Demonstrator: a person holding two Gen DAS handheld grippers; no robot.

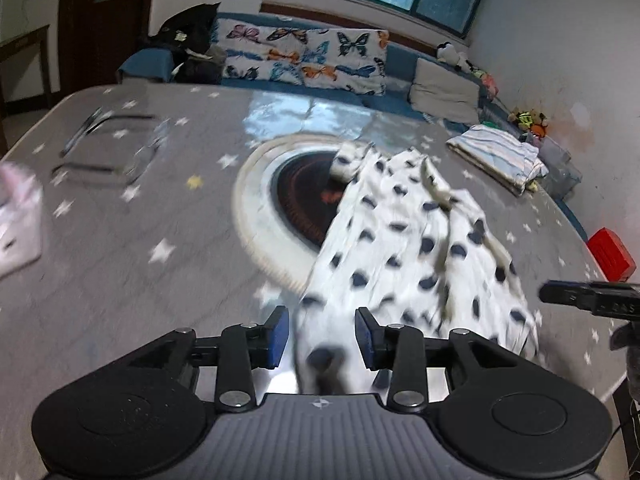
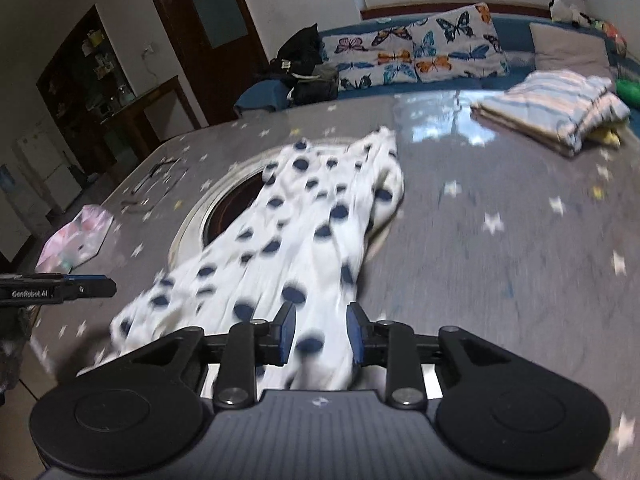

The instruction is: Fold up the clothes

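A white garment with dark blue dots (image 1: 404,236) lies stretched across the grey star-patterned table (image 1: 132,240), partly over a round inset burner (image 1: 304,196). My left gripper (image 1: 322,334) is open, with the garment's near edge lying between its blue pads. The garment also shows in the right wrist view (image 2: 296,232). My right gripper (image 2: 322,332) is open too, with another part of the near edge between its pads. Each gripper shows at the side of the other's view: the right one (image 1: 592,298), the left one (image 2: 60,288).
A folded striped cloth (image 2: 556,108) lies at the table's far right. A pink plastic bag (image 2: 76,240) lies at the left edge. A clear tray (image 1: 112,148) sits far left. A red box (image 1: 612,254) is off the right edge. A sofa with butterfly cushions (image 1: 304,56) stands behind.
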